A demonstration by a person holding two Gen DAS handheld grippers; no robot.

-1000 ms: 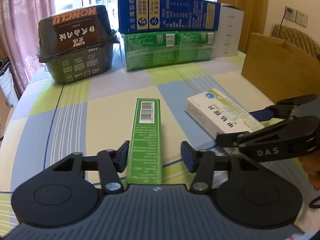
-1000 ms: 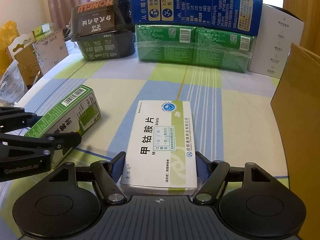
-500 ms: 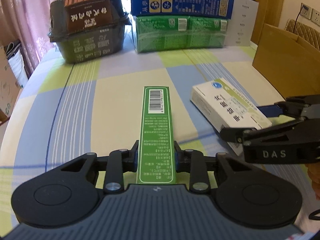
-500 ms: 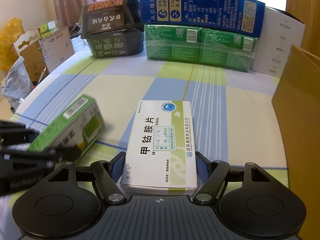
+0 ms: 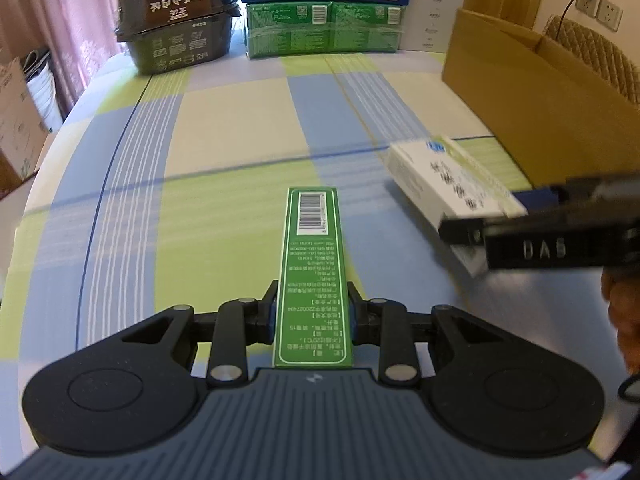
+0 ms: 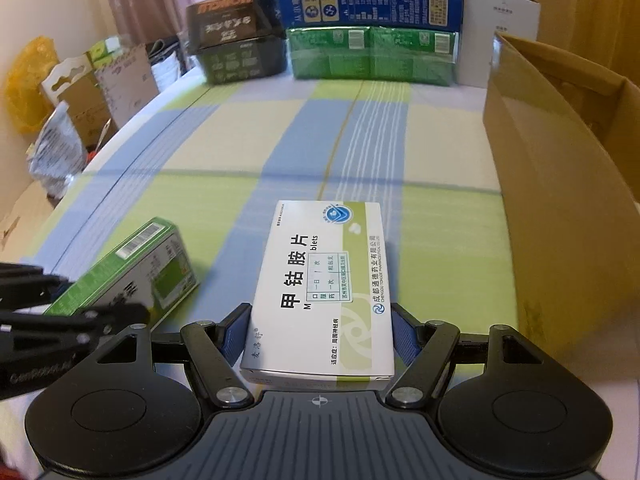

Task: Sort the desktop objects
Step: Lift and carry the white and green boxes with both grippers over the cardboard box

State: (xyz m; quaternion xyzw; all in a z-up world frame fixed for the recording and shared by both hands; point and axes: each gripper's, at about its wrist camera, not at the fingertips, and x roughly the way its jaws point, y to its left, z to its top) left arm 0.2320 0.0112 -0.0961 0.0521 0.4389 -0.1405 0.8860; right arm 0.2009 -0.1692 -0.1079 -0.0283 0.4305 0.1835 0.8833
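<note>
With both boxes gripped, the cardboard box lies right — right gripper, fingers clamped on the white box, is nearer; left gripper clamps the green box lengthwise.

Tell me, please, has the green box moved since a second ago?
Yes. The green box, clamped in the left gripper, is off the table and nearer the cardboard box.
</note>
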